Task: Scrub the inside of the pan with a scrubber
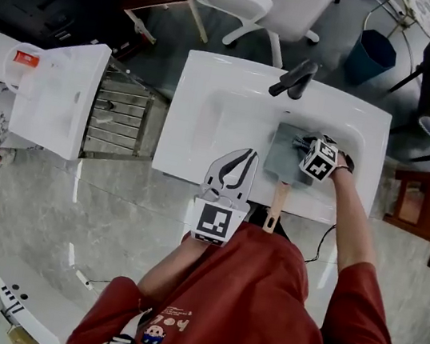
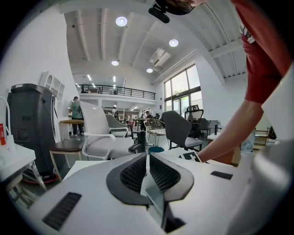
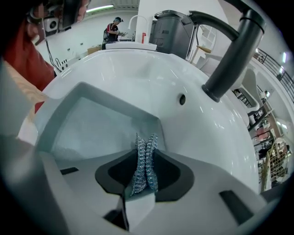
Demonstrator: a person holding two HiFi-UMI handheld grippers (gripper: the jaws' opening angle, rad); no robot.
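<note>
A grey square pan (image 1: 283, 168) is seen lying in the white sink (image 1: 210, 98), at its right side, below the black tap (image 1: 294, 78). Its wooden handle (image 1: 275, 209) is pointed over the sink's front rim toward the person. The right tongs (image 3: 146, 149) are held down inside the pan and are clamped on a steel scrubber (image 3: 142, 167) — the wire mesh is squeezed into a narrow upright strip between the two dark pads. Its tip is shown against the pan's floor near the far wall, though whether it touches cannot be told. The left tongs (image 2: 147, 158) are pressed together with nothing between them. In the head view they are held over the sink's front rim, just left of the pan and apart from it.
</note>
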